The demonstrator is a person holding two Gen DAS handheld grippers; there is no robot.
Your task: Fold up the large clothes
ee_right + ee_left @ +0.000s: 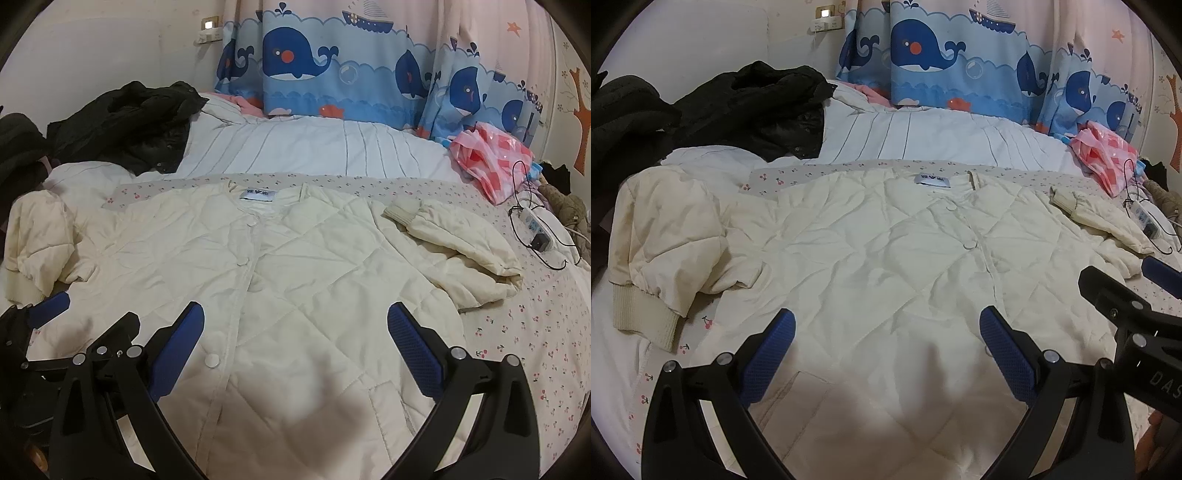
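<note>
Cream quilted jacket (871, 251) lies front-up and spread flat on the bed (524, 332), collar and label (932, 180) toward the far side, snap placket running down the middle. Sheet under it is white with small cherry print. Jacket's left-hand sleeve (661, 251) is bunched and bent back, ribbed cuff lying on the sheet near the bed edge; the other sleeve (461, 236) is folded in, its cuff resting on the jacket's shoulder area. Left gripper (886, 347) hangs over the lower front of the jacket, fingers (768, 362) spread wide, nothing between them. Right gripper (295, 347) sits just beside it over the same hem area, fingers (415, 354) likewise spread wide and empty; whether either set of tips touches the fabric, cannot tell. Each gripper shows at the edge of the other's view. Beyond the jacket: a white striped quilt (314, 151), a heap of black clothes (746, 107) at far left, a pink plastic bag (491, 162) at far right, and a power strip (535, 230) with black cord on the sheet. Whale-print curtain (942, 55) hangs behind the bed.
</note>
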